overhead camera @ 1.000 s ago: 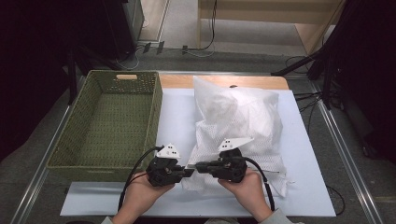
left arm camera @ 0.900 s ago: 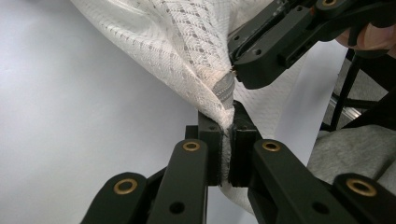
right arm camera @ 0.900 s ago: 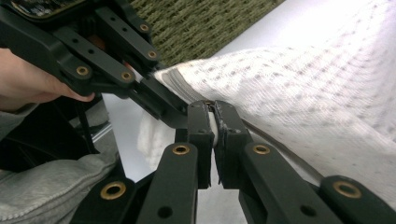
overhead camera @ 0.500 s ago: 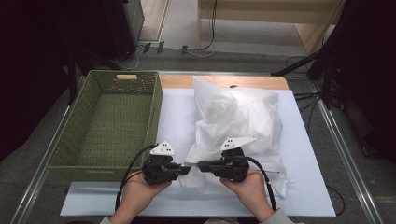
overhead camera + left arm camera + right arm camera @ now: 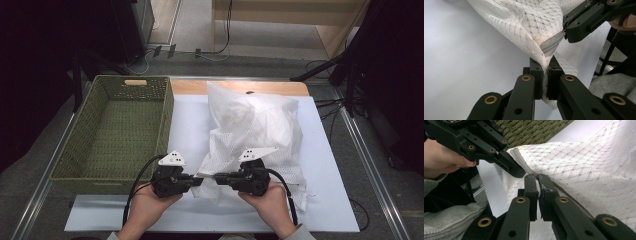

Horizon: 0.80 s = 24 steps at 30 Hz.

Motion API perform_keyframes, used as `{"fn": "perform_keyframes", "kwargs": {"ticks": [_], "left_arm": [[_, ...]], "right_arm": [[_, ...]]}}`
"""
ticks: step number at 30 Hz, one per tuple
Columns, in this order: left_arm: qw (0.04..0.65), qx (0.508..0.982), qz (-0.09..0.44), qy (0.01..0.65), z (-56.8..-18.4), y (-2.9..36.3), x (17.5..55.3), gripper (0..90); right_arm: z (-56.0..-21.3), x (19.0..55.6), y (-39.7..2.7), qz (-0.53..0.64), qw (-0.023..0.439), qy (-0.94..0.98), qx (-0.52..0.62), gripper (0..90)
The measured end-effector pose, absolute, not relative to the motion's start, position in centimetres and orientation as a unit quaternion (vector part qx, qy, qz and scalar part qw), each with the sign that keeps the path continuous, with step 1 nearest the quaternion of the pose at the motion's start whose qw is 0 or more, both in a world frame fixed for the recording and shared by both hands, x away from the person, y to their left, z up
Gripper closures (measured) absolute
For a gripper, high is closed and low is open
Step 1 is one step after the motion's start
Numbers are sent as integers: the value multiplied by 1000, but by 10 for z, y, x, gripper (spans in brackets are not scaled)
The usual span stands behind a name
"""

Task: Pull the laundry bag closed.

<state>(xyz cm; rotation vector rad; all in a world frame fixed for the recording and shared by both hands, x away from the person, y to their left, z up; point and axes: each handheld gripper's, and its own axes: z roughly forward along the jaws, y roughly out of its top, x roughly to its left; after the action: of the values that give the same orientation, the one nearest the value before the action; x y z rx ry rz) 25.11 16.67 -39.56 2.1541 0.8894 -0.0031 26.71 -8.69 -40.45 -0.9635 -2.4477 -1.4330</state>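
- Change since the two earlier high views: none worth listing. Both hands in the same spot at the near edge of the table, bag corner pinched as before, bag outline unaltered (a held pose, not a pull).
- Meaning for the work: by judgement, grip stage finished, opening of the zip not yet begun; slider end apparently on the right gripper's side.
- Left gripper (image 5: 197, 176): jaws closed tight on the corner of the white mesh laundry bag (image 5: 255, 132), fabric and grey zipper tape (image 5: 551, 45) squeezed between the pads.
- Right gripper (image 5: 218, 177): jaws likewise clamped, on the bag's zipper edge just beside the left gripper's hold, tips nearly meeting.
- Mesh laundry bag: stuffed full, lying on the white table sheet (image 5: 330, 200) to the right of the basket, near corner lifted slightly between the two grippers.
- Green woven basket (image 5: 117, 130): left of the bag, nothing inside, wooden handle slot at the far wall.
- Writing, brands, labels: none legible on bag, basket or grippers (dots on the grey three-cornered plates, no text).
- Grey sleeve (image 5: 451, 222): low in the right gripper view.
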Motion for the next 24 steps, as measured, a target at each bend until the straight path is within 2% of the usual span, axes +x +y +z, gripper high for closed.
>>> {"fn": "perform_keyframes", "kwargs": {"ticks": [24], "left_arm": [[406, 840, 3, 359, -392, 171, 251, 875]], "right_arm": [[-397, 261, -106, -479, 65, -807, -339, 872]]}}
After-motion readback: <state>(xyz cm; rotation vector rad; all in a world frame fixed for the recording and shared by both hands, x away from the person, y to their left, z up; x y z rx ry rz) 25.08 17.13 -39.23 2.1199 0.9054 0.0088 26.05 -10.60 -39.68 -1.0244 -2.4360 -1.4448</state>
